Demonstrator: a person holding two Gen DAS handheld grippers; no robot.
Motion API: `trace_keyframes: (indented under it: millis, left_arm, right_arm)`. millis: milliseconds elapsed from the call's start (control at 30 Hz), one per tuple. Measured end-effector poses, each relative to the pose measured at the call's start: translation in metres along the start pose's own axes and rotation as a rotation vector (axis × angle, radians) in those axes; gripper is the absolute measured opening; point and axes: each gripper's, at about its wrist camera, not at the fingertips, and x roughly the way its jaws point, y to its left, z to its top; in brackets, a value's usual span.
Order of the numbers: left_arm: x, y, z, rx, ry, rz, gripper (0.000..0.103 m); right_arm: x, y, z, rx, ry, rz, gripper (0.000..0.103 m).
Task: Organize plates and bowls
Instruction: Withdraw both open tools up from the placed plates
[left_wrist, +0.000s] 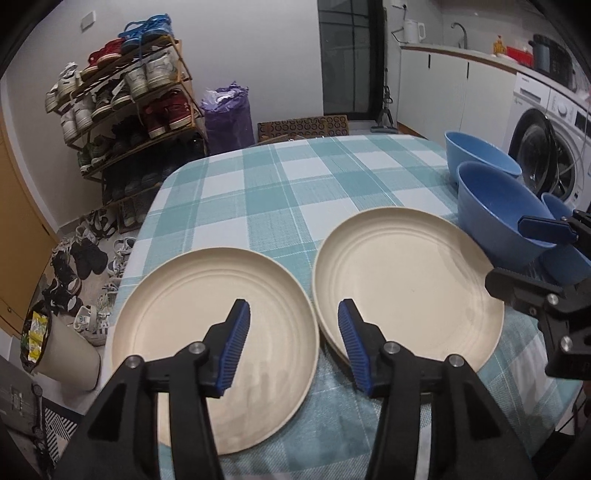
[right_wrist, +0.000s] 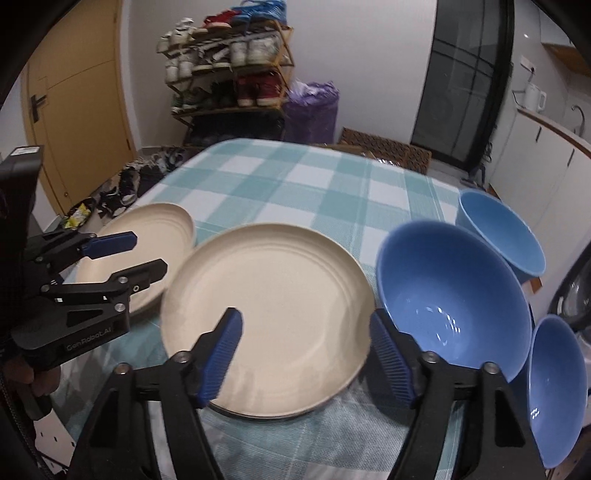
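Observation:
Two cream plates lie side by side on the checked tablecloth (left_wrist: 295, 177): the left plate (left_wrist: 177, 314) and the right plate (left_wrist: 410, 288). My left gripper (left_wrist: 294, 314) hovers open above the gap between them, with nothing between its pads. In the right wrist view, my right gripper (right_wrist: 306, 321) stands open over the near part of the right plate (right_wrist: 280, 288), gripping nothing. Three blue bowls sit to the right: a large one (right_wrist: 454, 295), one behind it (right_wrist: 506, 236) and one nearer (right_wrist: 557, 387). The left gripper (right_wrist: 147, 254) shows over the left plate (right_wrist: 155, 225).
A loaded shoe rack (left_wrist: 129, 103) and a purple bag (left_wrist: 227, 118) stand beyond the table's far left. Loose shoes and a bin (left_wrist: 66, 354) are on the floor at left. A washing machine (left_wrist: 546, 155) stands close behind the bowls. The table's edge runs along the left.

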Motion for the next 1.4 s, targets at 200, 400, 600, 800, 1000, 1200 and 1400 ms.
trace_keyframes:
  millis: [200,400,600,800,1000,1200,1400]
  left_arm:
    - [-0.02,0.022,-0.006,-0.054,-0.024,0.004,0.054]
    - [-0.042,0.041,-0.014,-0.122,-0.08,0.039,0.095]
    - [-0.054,0.059,-0.02,-0.168,-0.098,0.069,0.103]
    - [-0.062,0.074,-0.027,-0.228,-0.114,0.093,0.103]
    - [-0.062,0.083,-0.032,-0.239,-0.111,0.122,0.103]
    - [-0.06,0.094,-0.035,-0.251,-0.113,0.149,0.103]
    - [-0.052,0.111,-0.04,-0.298,-0.102,0.166,0.103]
  right_arm:
    - [-0.015,0.016,0.016,-0.038,-0.076,0.032,0.102]
    - [-0.017,0.019,0.026,-0.043,-0.102,0.058,0.102]
    - [-0.016,0.02,0.033,-0.043,-0.113,0.082,0.102]
    - [-0.017,0.023,0.036,-0.057,-0.116,0.095,0.102]
    - [-0.014,0.029,0.04,-0.061,-0.106,0.115,0.102]
    - [-0.004,0.034,0.048,-0.056,-0.079,0.136,0.102]
    - [0.013,0.044,0.057,-0.07,-0.041,0.157,0.102]
